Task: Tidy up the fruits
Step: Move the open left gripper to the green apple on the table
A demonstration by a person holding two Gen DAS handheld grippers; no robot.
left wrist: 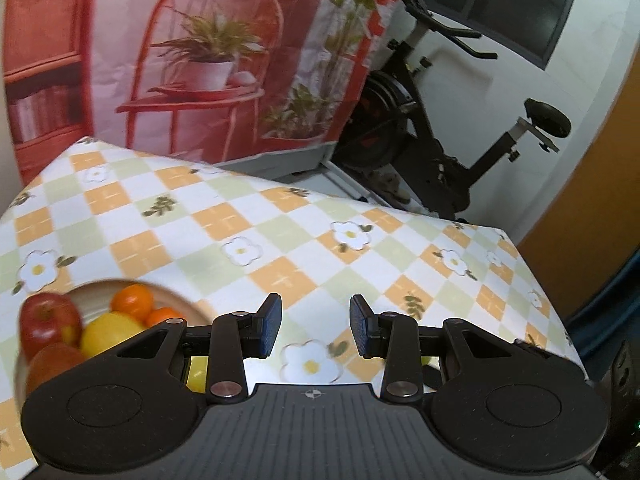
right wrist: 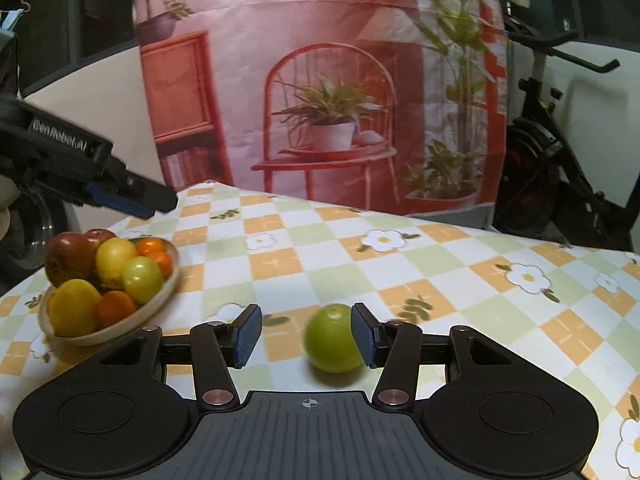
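Behind the counter (right wrist: 440,280) hangs a printed backdrop (right wrist: 320,80) of a red chair and potted plants, with a black exercise bike (left wrist: 440,132) standing off to its right. Checked cloth in orange, green and white with daisy prints covers the counter. Near the counter's left edge in the right wrist view sits a shallow tan bowl (right wrist: 160,296) heaped with fruit: red apples (right wrist: 70,258), yellow lemons (right wrist: 114,258), small oranges (right wrist: 154,250) and a pale green fruit. Alone on the cloth, well apart from the bowl and toward the near edge, lies a green apple (right wrist: 334,338). The right gripper (right wrist: 306,338) hangs over it with its fingers (right wrist: 246,336) spread; the apple lies in the gap, hard against the right finger or just beside it, while a clear space separates it from the left finger, so neither pad visibly presses it. The left gripper (left wrist: 316,328) shows in its own view with fingers spread over bare cloth and a daisy print, pinching nothing; the bowl sits just beyond and to the left of its left finger, partly hidden under the gripper body. From the right wrist view the left gripper appears at the left, above the bowl.
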